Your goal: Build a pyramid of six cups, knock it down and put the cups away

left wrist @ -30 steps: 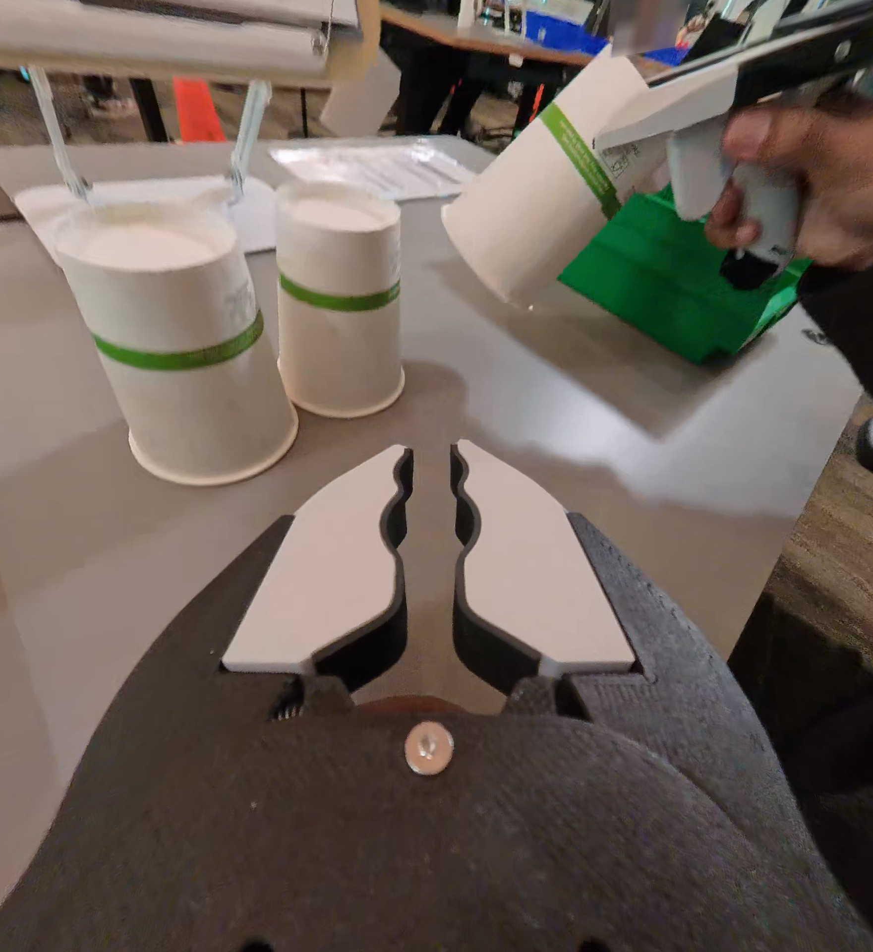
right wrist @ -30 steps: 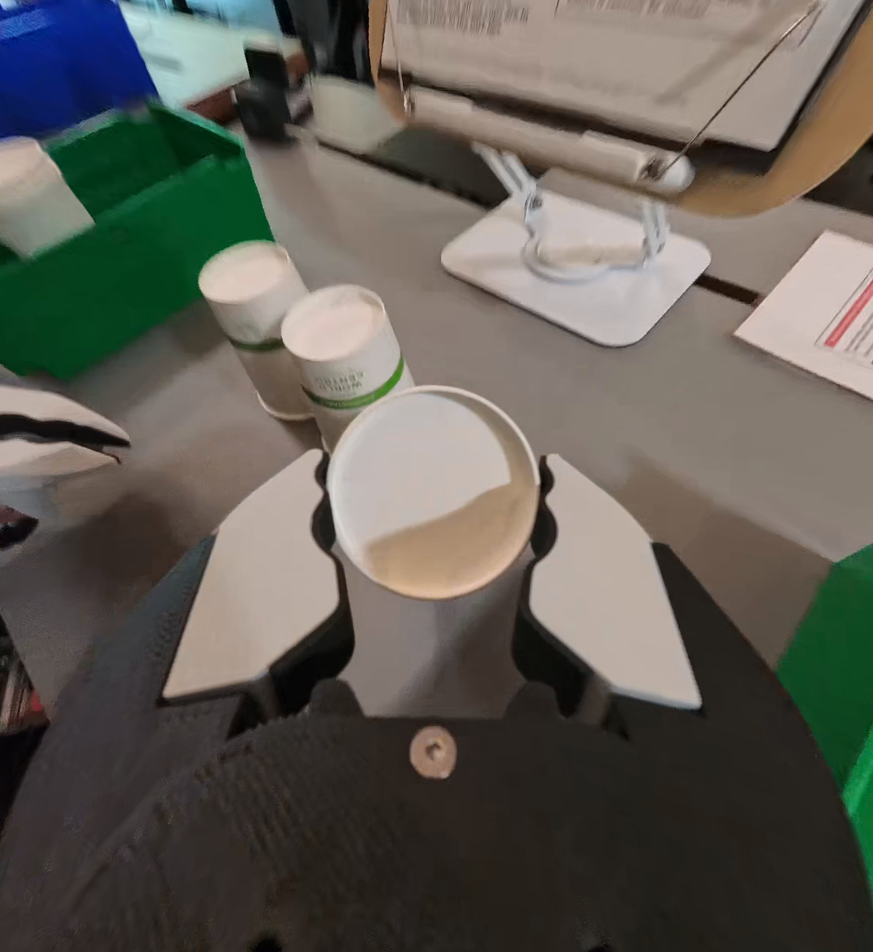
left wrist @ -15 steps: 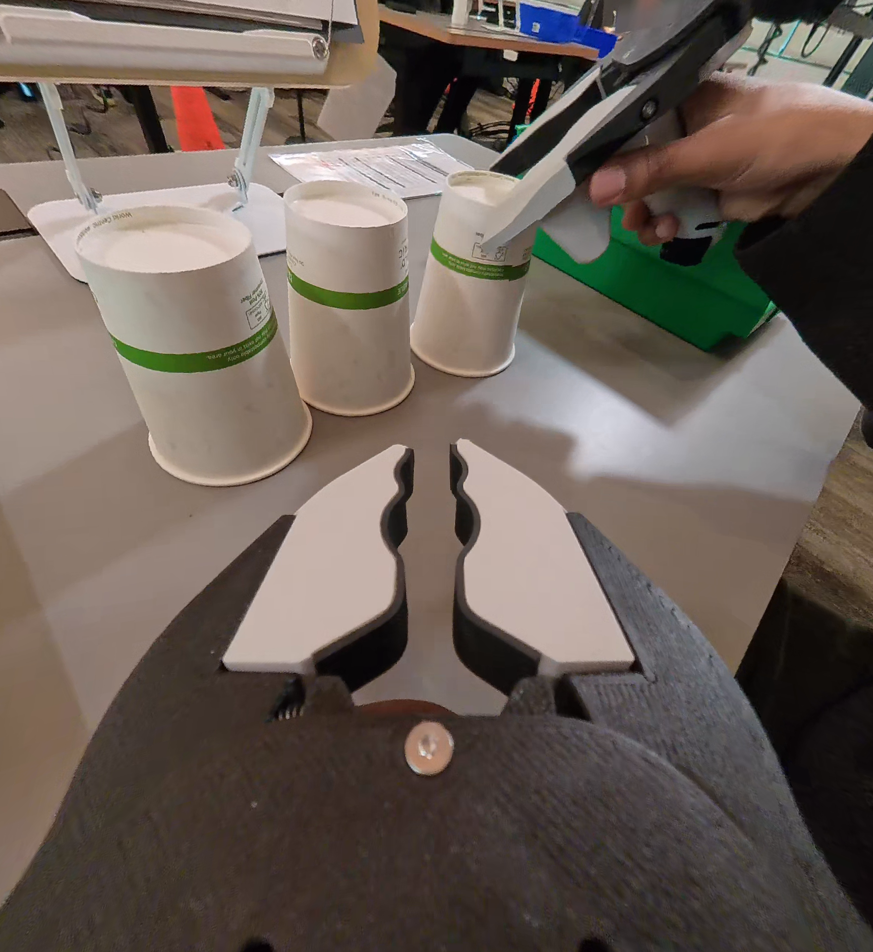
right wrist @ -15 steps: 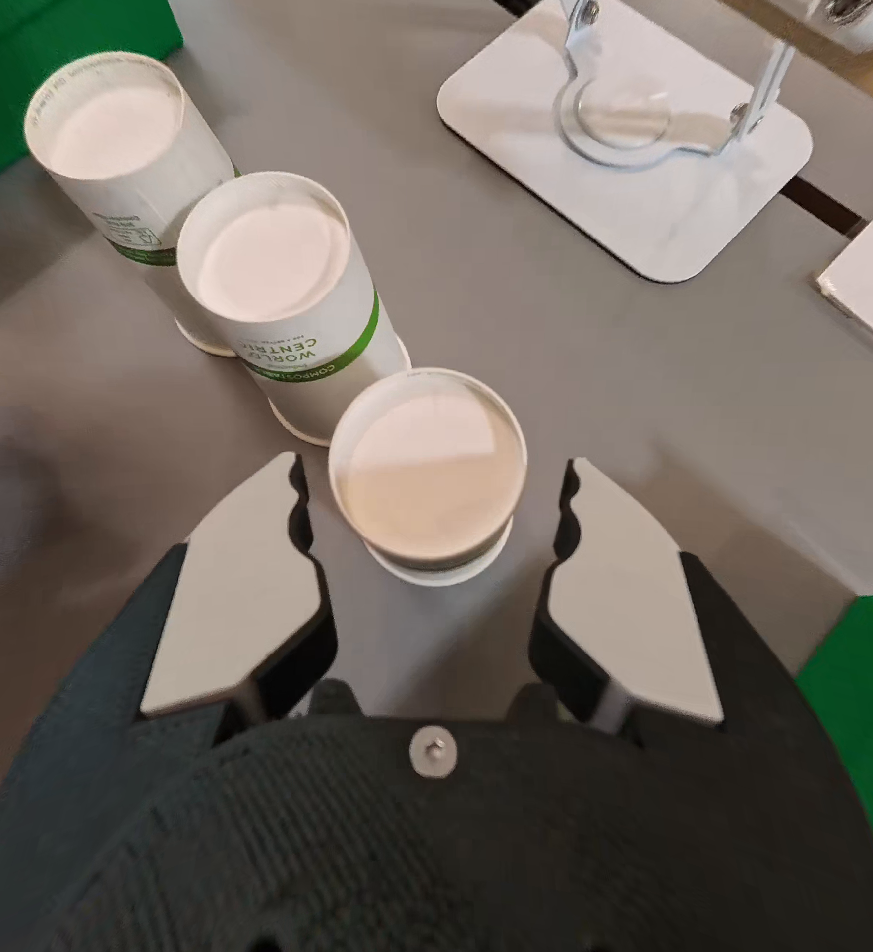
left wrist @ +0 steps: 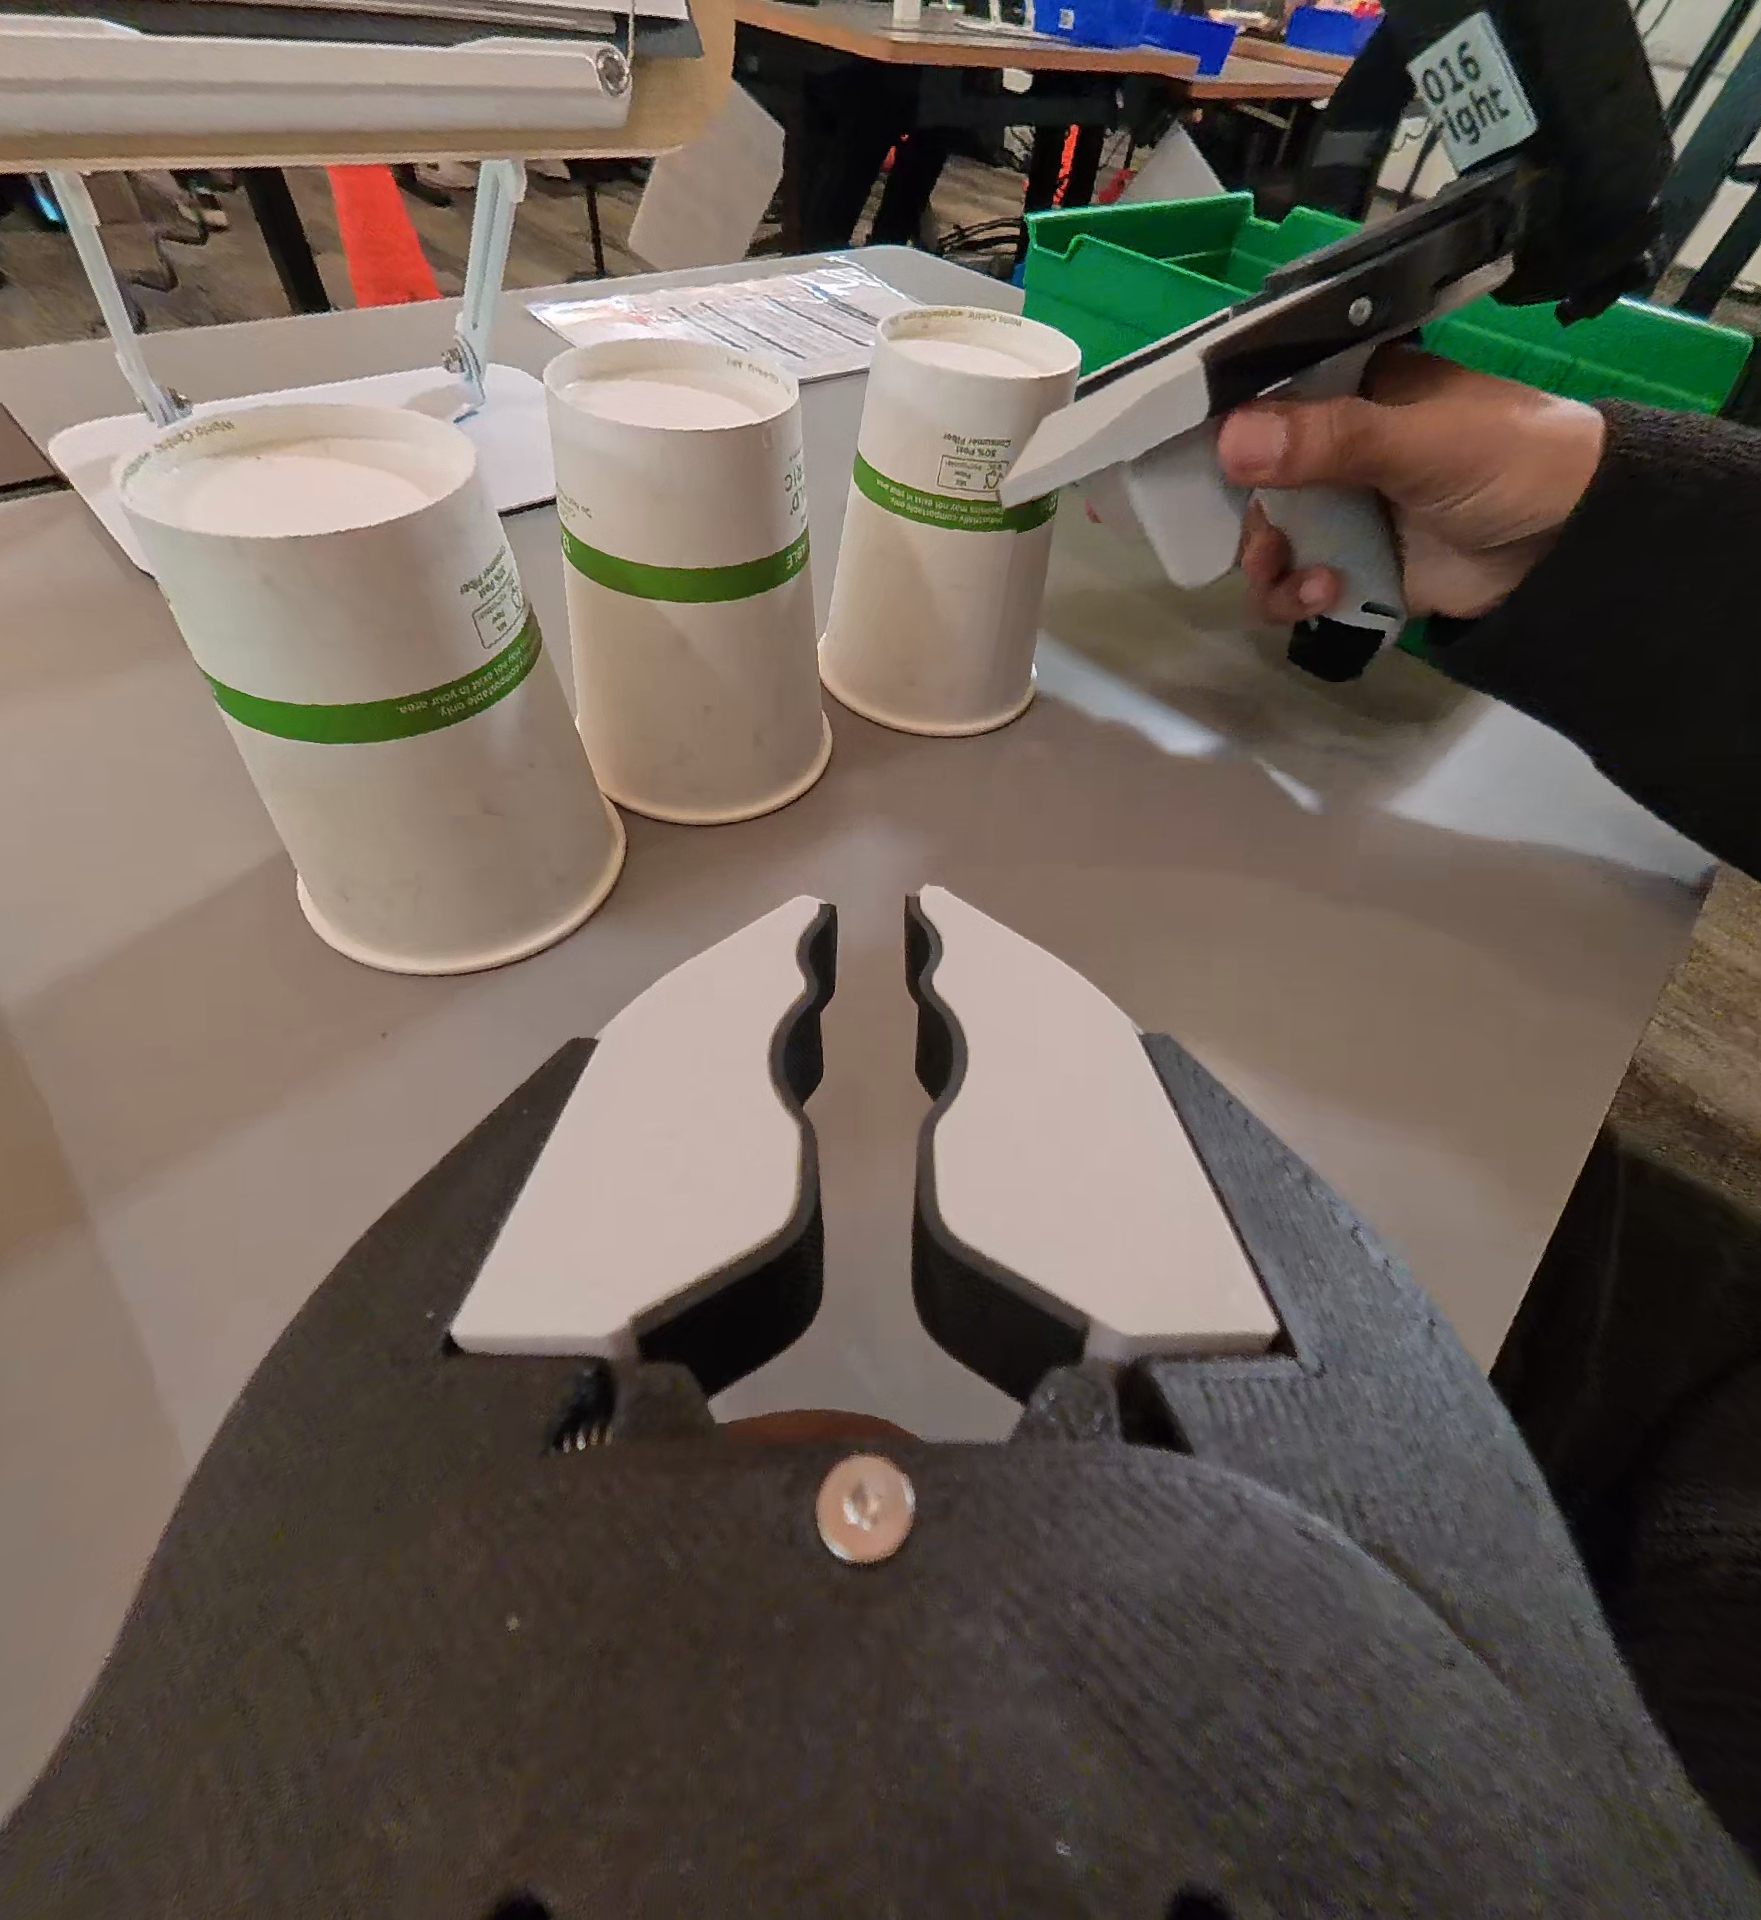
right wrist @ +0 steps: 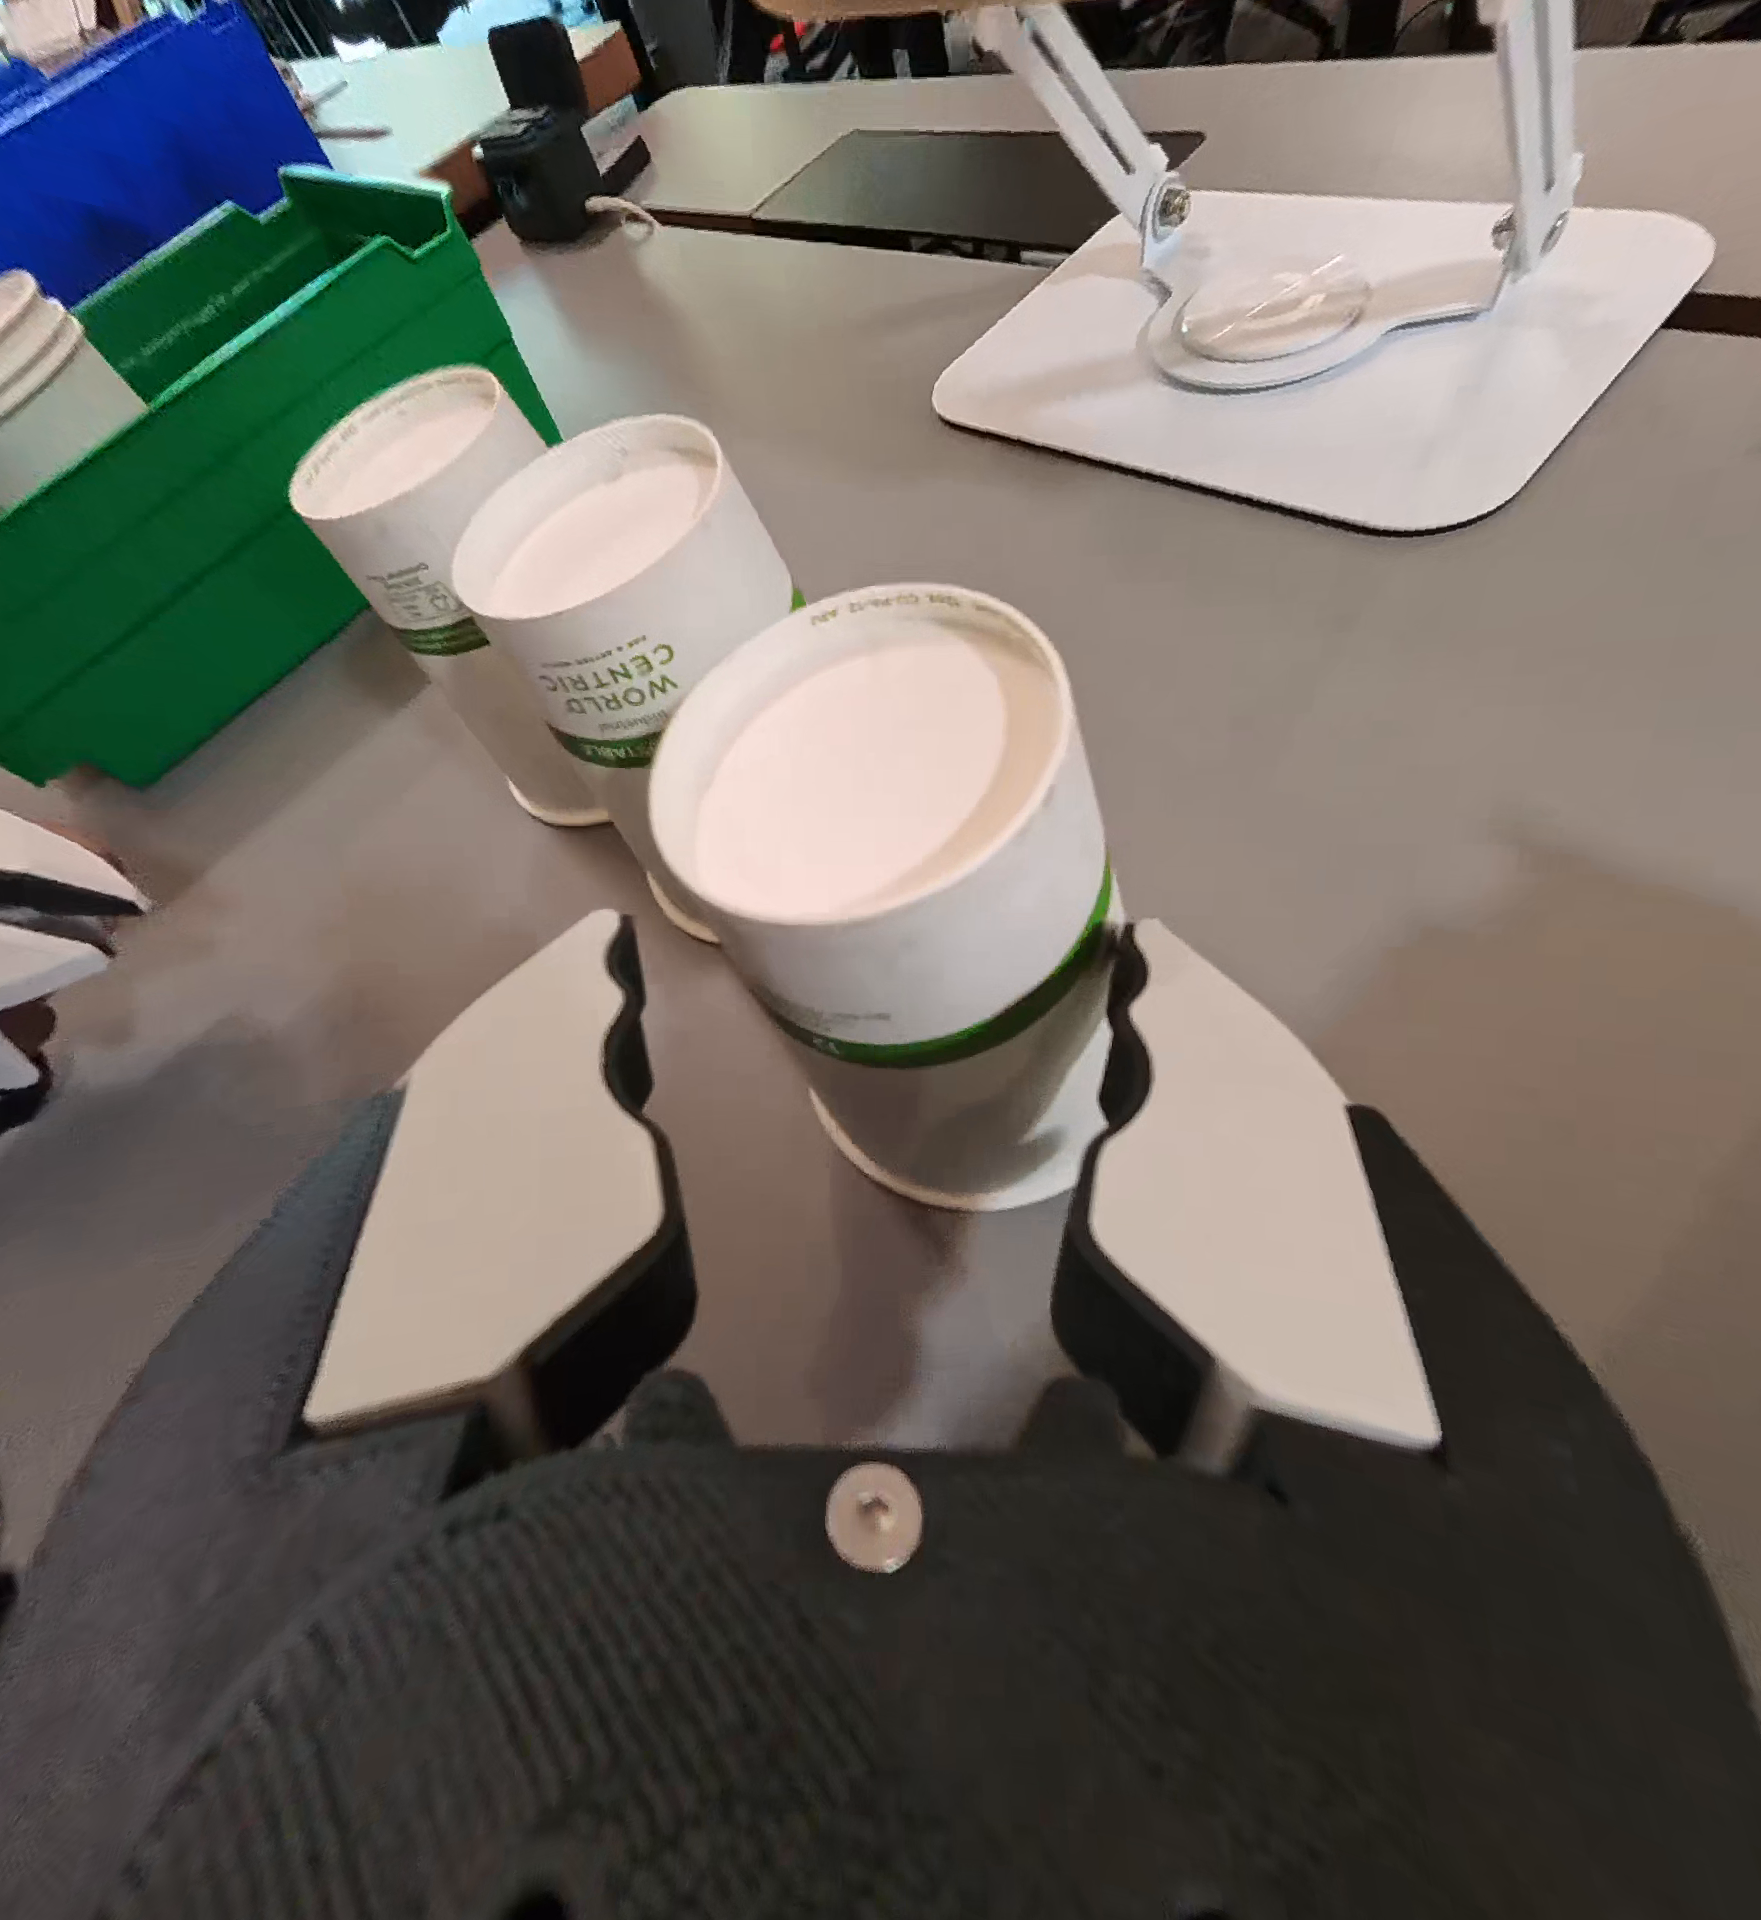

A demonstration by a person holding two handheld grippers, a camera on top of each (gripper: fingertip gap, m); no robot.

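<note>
On the grey table (right wrist: pixel 1375 831), three upturned cups are lined up; the nearest cup (right wrist: pixel 886 831) is straddled by the right gripper (right wrist: pixel 871 940), fingers spread, one finger touching it, so it could be tipped. The left gripper (left wrist: pixel 871 904) is nearly closed, empty.

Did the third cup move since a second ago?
Yes. The third cup was tilted in the air in the right gripper by the green bin; now it stands upside down on the table, beside the other two cups.
</note>
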